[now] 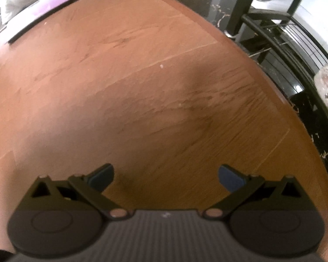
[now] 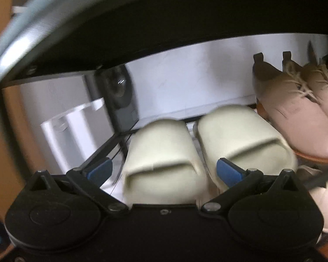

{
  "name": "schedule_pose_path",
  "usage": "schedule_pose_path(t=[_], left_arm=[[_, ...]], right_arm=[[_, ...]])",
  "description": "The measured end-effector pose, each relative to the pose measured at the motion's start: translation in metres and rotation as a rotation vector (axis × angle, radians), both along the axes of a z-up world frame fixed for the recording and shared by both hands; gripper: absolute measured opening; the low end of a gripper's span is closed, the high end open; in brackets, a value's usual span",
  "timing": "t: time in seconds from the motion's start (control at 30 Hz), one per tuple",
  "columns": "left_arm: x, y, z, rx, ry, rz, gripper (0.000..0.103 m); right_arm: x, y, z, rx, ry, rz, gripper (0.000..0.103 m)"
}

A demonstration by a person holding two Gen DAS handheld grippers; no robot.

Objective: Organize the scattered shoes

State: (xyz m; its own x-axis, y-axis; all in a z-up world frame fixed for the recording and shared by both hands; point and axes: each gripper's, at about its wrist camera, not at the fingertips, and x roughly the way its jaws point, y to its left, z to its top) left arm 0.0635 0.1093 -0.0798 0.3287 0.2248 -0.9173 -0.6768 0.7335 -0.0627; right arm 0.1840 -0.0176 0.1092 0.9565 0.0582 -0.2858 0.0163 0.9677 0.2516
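Two cream slide slippers stand side by side on a black wire rack shelf [image 2: 102, 150] in the right wrist view. The left slipper [image 2: 164, 152] lies between the fingers of my right gripper [image 2: 165, 171], which is open, and the blue pads stand apart from its sides. Just right of my right finger sits the right slipper [image 2: 240, 131]. A pair of tan lace-up shoes [image 2: 295, 113] stands further right on the same shelf. My left gripper [image 1: 166, 178] is open, holds nothing, and points down at the brown wooden floor [image 1: 142, 87].
A dark upper shelf [image 2: 185, 21] hangs low over the slippers. A pale shoe [image 2: 325, 200] sits below at the right. In the left wrist view a black metal rack [image 1: 273, 32] stands on dark marble floor at the right, and a purple-topped mat [image 1: 43, 6] lies at the top left.
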Motion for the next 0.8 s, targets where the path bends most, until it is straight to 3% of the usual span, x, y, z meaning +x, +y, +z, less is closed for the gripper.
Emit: schedule_pose_path(t=[0.1,0.23,0.37,0.5,0.8], left_arm=[[0.0,-0.009,0.011,0.031,-0.041,-0.064,0.102],[0.003,-0.024,0.028,0.062,-0.116,-0.192,0.102],[-0.003,-0.045,0.043,0.119,-0.152,-0.303,0.102],[-0.017,-0.072,0.062,0.198,-0.21,-0.425,0.102],[-0.055,-0.115,0.086,0.178,-0.25,-0.595,0.102]], right_arm=[[-0.057,-0.029,-0.001,-0.032,0.039,0.079,0.103],[-0.106,-0.069,-0.016,-0.169,0.2,0.161,0.103],[-0.165,-0.126,-0.033,-0.278,0.336,0.101,0.103],[-0.209,-0.168,-0.037,-0.267,0.345,0.035,0.103],[-0.27,-0.227,-0.076,-0.045,0.393,-0.155,0.103]])
